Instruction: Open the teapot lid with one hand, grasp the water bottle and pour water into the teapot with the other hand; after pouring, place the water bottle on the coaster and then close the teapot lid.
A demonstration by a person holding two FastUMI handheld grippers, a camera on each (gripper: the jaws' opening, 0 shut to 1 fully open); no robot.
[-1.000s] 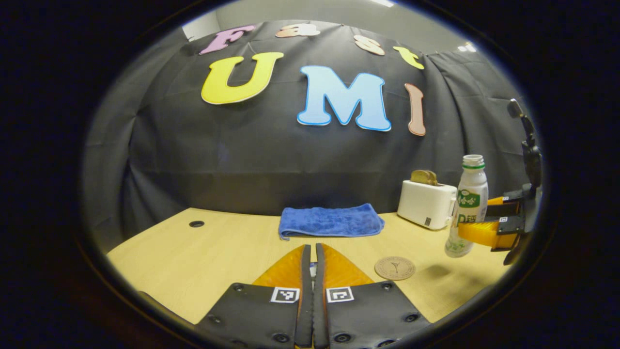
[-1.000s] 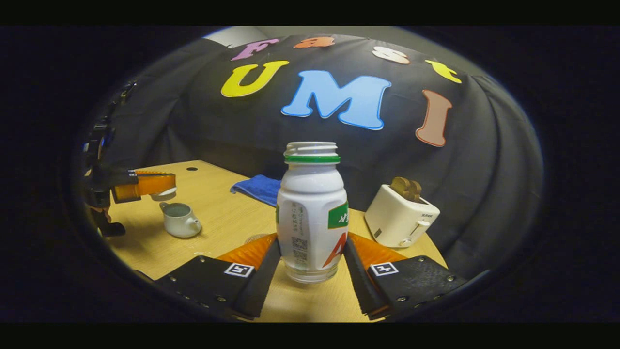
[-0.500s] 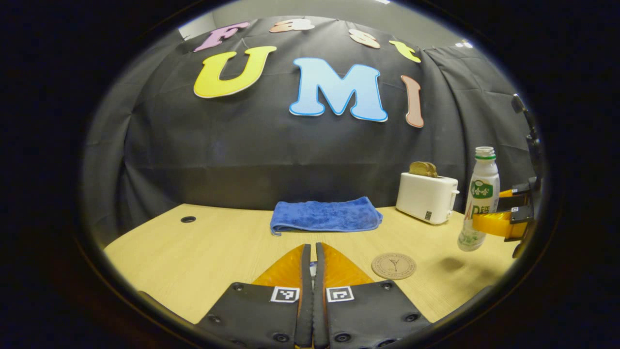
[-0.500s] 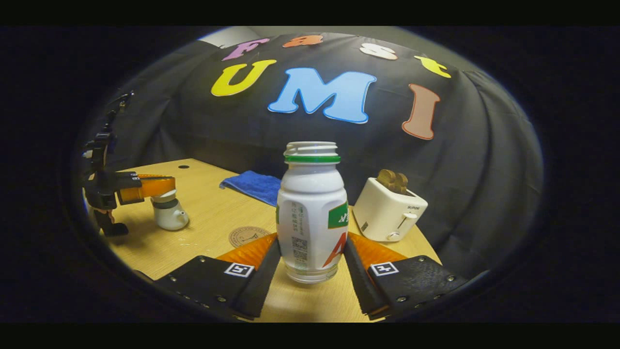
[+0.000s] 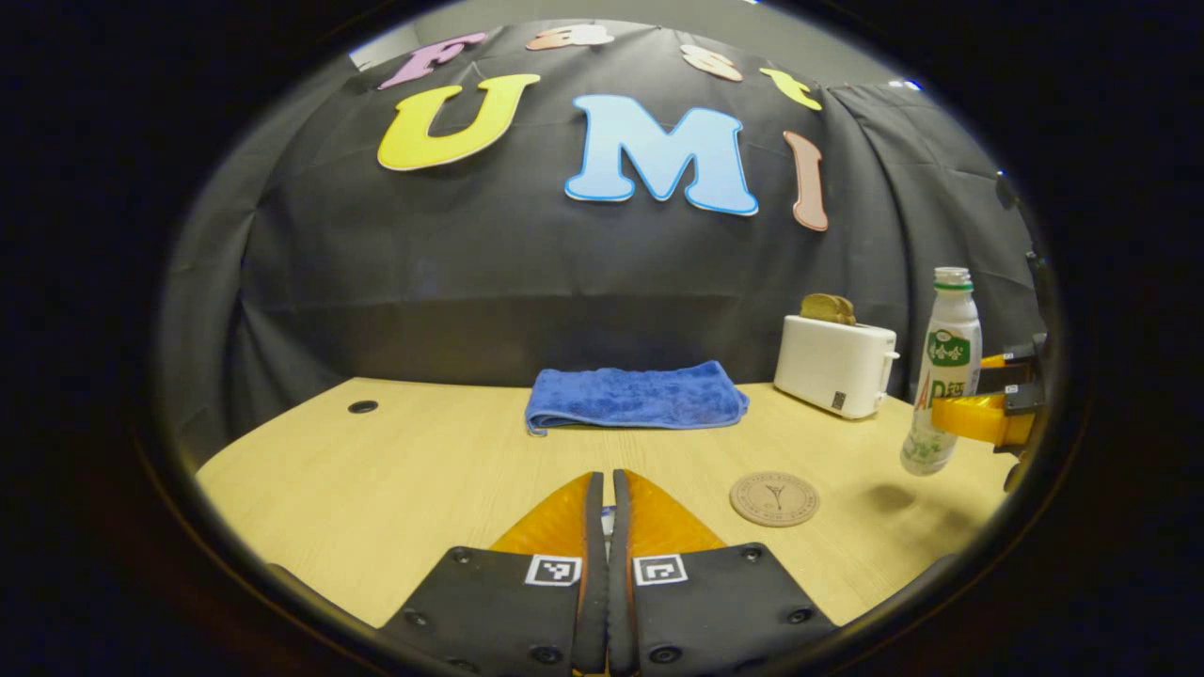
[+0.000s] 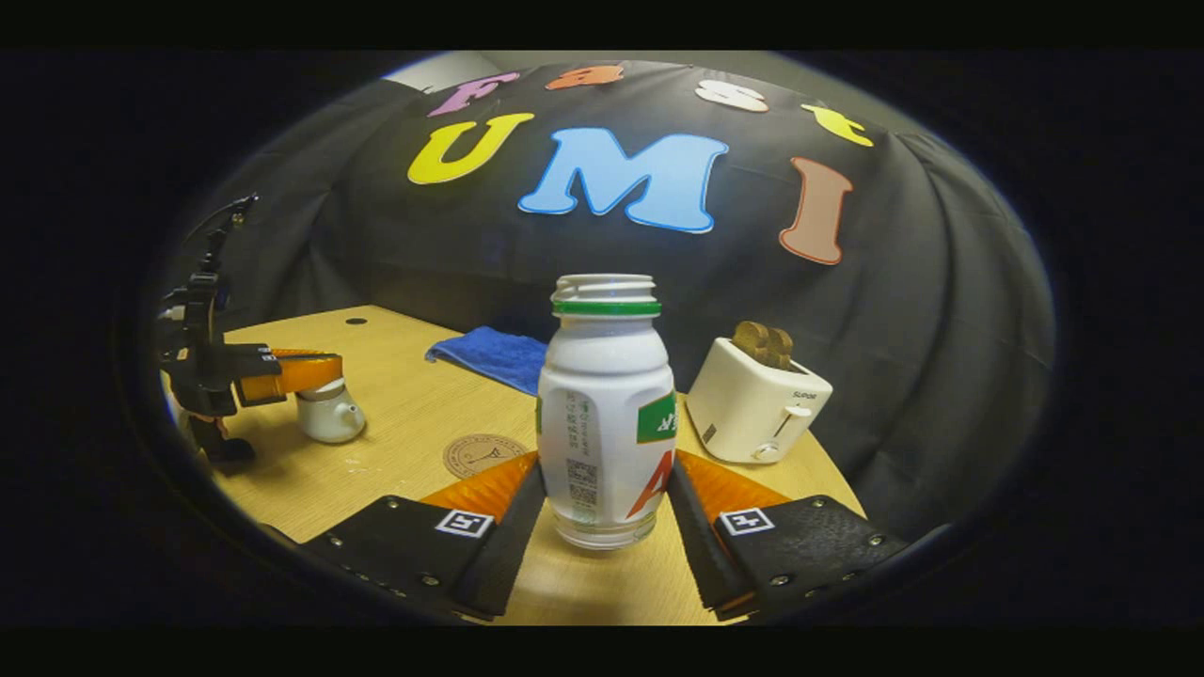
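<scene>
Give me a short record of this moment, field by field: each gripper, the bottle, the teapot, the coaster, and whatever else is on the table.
left gripper: shut, over the teapot's top
right gripper: shut on the water bottle
water bottle: upright, uncapped, held above the table
teapot: on the table, lid appears back on
coaster: bare, bottle not yet on it
blue towel: folded, at the back of the table
toaster: white, toast in its slots
</scene>
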